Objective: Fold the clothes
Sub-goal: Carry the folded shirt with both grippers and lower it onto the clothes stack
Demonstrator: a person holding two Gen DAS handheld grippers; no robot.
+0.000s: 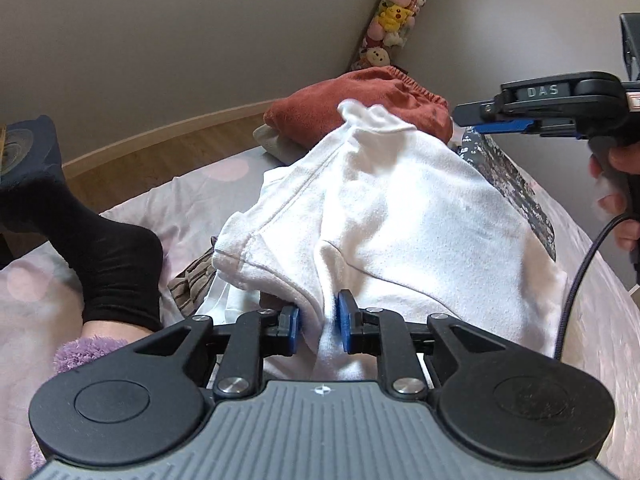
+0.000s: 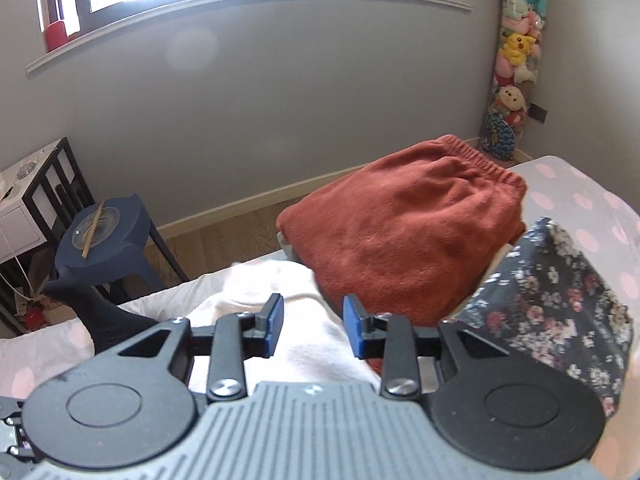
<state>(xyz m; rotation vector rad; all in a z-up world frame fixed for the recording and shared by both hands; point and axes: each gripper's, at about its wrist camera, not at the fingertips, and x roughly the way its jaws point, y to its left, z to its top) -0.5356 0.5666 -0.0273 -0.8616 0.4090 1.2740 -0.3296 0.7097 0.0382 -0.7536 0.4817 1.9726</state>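
1. Bedroom: bed with pale pink-dotted sheet (image 1: 132,216), wood floor, grey walls beyond.
2. Nearest, left wrist view: left gripper (image 1: 318,326) has its blue pads pinched on a raised fold of the white garment (image 1: 400,216) at its near edge. Cloth is bunched between the pads.
3. The white garment lies spread across the bed's middle, wrinkled, seams showing, far end humped up.
4. To its left, a foot in a black sock (image 1: 108,256) rests on the sheet; a striped brown cloth (image 1: 192,280) peeks from under the white garment.
5. Right gripper (image 2: 314,326) hangs above the white garment's far part, jaws apart, nothing between them. From the left wrist view it shows at the right edge, held in a hand (image 1: 618,184), cable trailing.
6. Just past it, a folded rust-orange garment (image 2: 404,232) tops a pile; a dark floral cloth (image 2: 560,300) lies to the right.
7. Far: blue stool (image 2: 116,236), window, tube of plush toys (image 2: 518,60) in the corner.
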